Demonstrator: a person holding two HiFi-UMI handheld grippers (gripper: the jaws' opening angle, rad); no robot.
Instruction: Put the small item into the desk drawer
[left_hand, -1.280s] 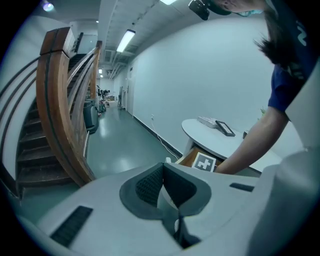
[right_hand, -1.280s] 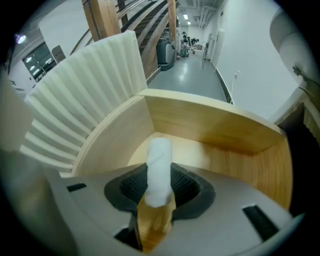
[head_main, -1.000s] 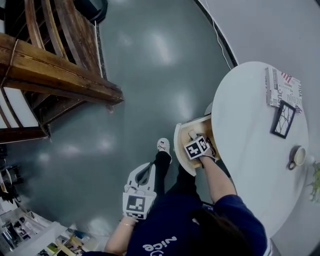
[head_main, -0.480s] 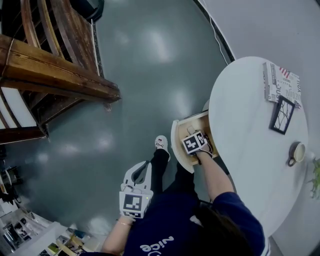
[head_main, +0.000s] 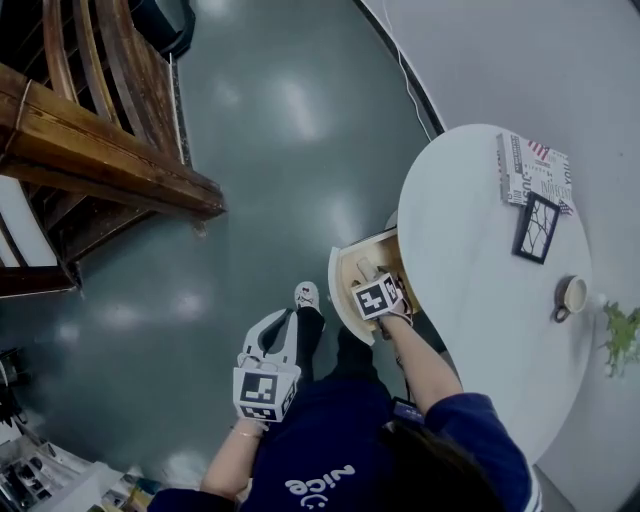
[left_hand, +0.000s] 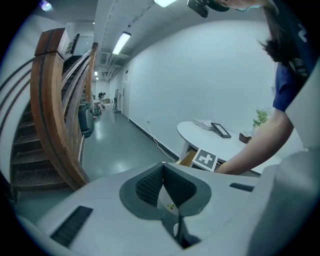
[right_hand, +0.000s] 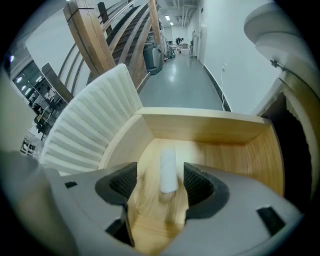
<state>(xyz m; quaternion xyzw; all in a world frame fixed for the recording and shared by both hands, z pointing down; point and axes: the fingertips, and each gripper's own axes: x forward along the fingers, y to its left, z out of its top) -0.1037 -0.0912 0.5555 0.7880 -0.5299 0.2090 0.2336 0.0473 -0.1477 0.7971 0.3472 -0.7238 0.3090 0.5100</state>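
The wooden drawer (head_main: 345, 272) stands pulled out from under the round white table (head_main: 470, 300). My right gripper (head_main: 368, 280) reaches down into it. In the right gripper view a small white cylinder (right_hand: 168, 169) lies on the drawer floor (right_hand: 225, 155) between the jaws of the right gripper (right_hand: 161, 181). The jaws are opening and the pads stand clear of it on both sides. My left gripper (head_main: 284, 322) hangs over the floor beside the person's leg, shut and empty; in its own view the left gripper (left_hand: 162, 172) has its pads meeting.
The drawer has a white fluted front (right_hand: 90, 125). On the table lie a booklet (head_main: 535, 170), a black picture frame (head_main: 536, 228) and a cup (head_main: 570, 295), with a plant (head_main: 622, 335) at the right. A wooden staircase (head_main: 90, 150) stands to the left across the grey floor.
The whole view has slid left and a little up. My right gripper stays in the drawer. My left gripper has kept its place by the leg.
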